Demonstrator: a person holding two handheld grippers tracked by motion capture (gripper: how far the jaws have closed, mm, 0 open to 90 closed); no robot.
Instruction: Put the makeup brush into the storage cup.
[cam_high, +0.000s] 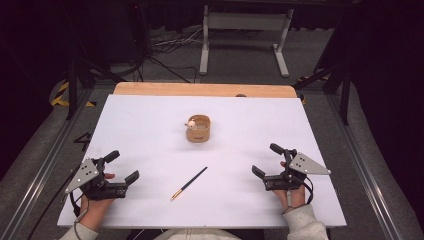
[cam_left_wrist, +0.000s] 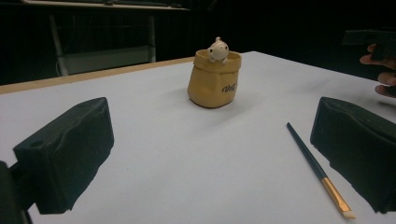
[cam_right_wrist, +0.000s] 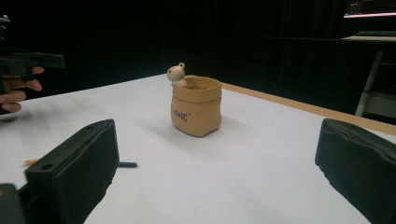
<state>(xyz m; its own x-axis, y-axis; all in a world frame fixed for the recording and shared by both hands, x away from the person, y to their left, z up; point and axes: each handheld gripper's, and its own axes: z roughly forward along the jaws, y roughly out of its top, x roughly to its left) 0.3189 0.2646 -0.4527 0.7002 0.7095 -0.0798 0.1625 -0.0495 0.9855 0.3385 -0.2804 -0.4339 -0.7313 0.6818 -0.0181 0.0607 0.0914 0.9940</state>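
Both sets of jaws spread wide, nothing between them. Left gripper (cam_high: 121, 169) rests low at the near left of the white table (cam_high: 150, 125), right gripper (cam_high: 267, 161) at the near right, both angled in toward the middle, each in a hand with a light sleeve cuff at the bottom edge.

Paintbrush (cam_high: 189, 183) lies flat on the table between the two grippers, touching neither, bristle end toward the person. High view makes the tip too small to read; left gripper view shows the brush (cam_left_wrist: 317, 171) clearly: dark handle, gold ferrule, pale bristles, passing just beside the right-hand jaw. In the right gripper view only a dark stub of the handle (cam_right_wrist: 127, 164) sticks out past the near jaw, rest hidden; an orange speck left of that jaw is probably the ferrule.

Pot (cam_high: 198, 128) stands upright at table centre, well apart from the brush: tan, sack-shaped, small pale animal figure on the rim, dark lettering on the side, not legible. Inside of the pot hidden in both gripper views.
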